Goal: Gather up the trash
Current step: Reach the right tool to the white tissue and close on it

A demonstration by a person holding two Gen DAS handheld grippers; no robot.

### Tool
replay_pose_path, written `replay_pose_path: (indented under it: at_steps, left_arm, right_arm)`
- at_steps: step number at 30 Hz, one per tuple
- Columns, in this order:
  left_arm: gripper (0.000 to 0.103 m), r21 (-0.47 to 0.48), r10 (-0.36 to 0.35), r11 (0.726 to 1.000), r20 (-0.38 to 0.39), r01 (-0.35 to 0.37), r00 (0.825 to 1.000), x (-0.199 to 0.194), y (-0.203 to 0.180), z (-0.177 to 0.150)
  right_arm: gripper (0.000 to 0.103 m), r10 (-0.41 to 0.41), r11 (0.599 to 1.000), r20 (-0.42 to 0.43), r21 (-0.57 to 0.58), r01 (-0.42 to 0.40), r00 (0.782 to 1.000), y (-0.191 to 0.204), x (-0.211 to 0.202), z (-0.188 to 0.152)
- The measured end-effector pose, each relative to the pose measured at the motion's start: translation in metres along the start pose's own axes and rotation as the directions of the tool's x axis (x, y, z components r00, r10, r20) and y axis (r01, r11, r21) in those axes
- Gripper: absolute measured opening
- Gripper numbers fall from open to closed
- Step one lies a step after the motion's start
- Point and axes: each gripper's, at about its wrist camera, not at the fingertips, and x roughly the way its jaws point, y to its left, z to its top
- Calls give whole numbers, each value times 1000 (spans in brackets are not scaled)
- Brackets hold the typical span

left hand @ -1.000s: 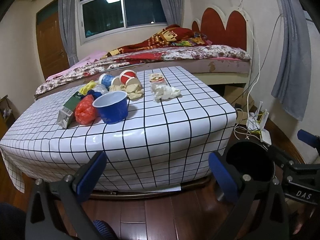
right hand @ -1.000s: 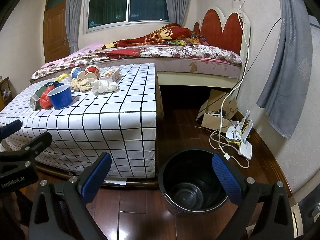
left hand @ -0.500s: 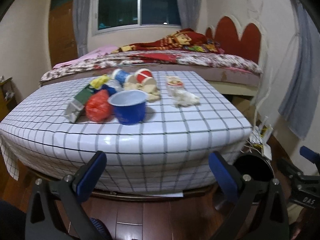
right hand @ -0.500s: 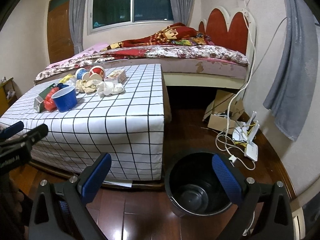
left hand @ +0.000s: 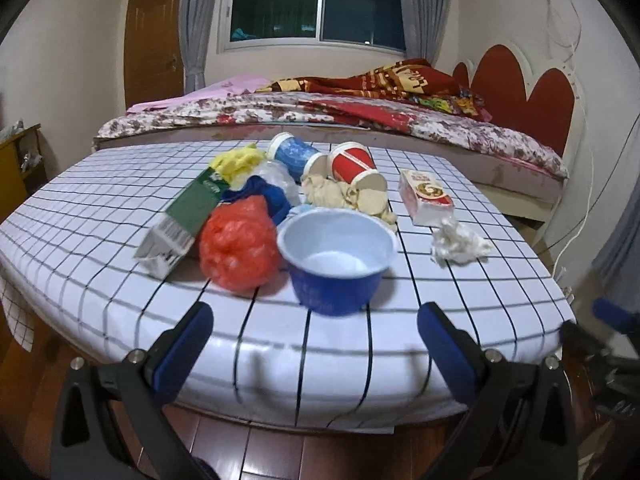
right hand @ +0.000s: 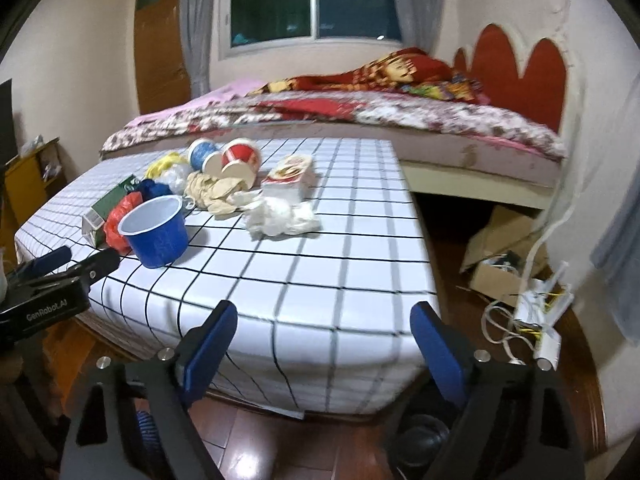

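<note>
A pile of trash lies on the checked table [left hand: 460,300]: a blue bowl [left hand: 336,256] nearest me, a red plastic bag [left hand: 236,244], a green carton [left hand: 184,216], a white tissue wad [left hand: 456,244], a small box [left hand: 426,196], a red cup [left hand: 354,168] and a blue cup [left hand: 294,154] on their sides. My left gripper [left hand: 314,320] is open at the table's front edge, just short of the blue bowl. My right gripper [right hand: 322,316] hangs before the table's corner; its jaws are closing with nothing between them. It faces the tissue wad [right hand: 280,216] and blue bowl [right hand: 154,232].
A bed [right hand: 440,120] with a red headboard stands right behind the table. On the wooden floor at the right lie a cardboard box [right hand: 504,256], white cables and a small white device [right hand: 540,312]. A doorway is at the far left.
Both grippers have moved in toward the table, so the trash looms larger. The black bin has slipped out of sight below. The right jaws stand narrower than before.
</note>
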Motion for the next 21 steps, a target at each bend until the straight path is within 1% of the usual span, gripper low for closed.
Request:
replay_pose_path:
  at_steps: [2,4,8,10,15,16,18,19,20,21]
  left_arm:
    - [102,5,-2,1000,6,2,1000,8,-1,2]
    - [102,8,0,1000,-6,0,1000,18,0,3]
    - [102,-16,-6,1000,-26,6,1000,36,3,5]
    - [102,-18,-18,1000,-28,17,999,44,2,7]
    - [101,-4,-23,1000,-17,23,1000,55,-2,17]
    - [100,-5,-23,1000,-13,22,1000,56,0,20]
    - [93,-11,-36,999,-16,35,999,60,2,25]
    - [86,-13,-46,999,-22,46,999,62,2,26]
    - [83,-11,-55,998,-27,55,998,64,2,27]
    - [83,-3,-58,998,-31,57,998,65,2,28]
  right_arm:
    - [80,12,1000,-21,-23,-13,1000,6,19,6]
    - [79,18,1000,-30,-25,-19,999,7,29,9]
    - [79,25,1000,-49,-3,-26,998,3,45,9]
    - [79,36,999,-60,5,-35,998,1,51,10]
    - [79,64,998,-71,-22,-65,995,7,66,21]
    - [79,71,997,-75,-36,-74,995,10,70,26]
    - [79,85,993,-88,-74,-92,992,18,80,36]
    - [79,92,990,-96,-99,-101,991,23,87,43]
    - [79,96,988,-99,-113,-107,990,26,91,47]
    - [79,100,986,-101,-124,-112,990,30,95,52]
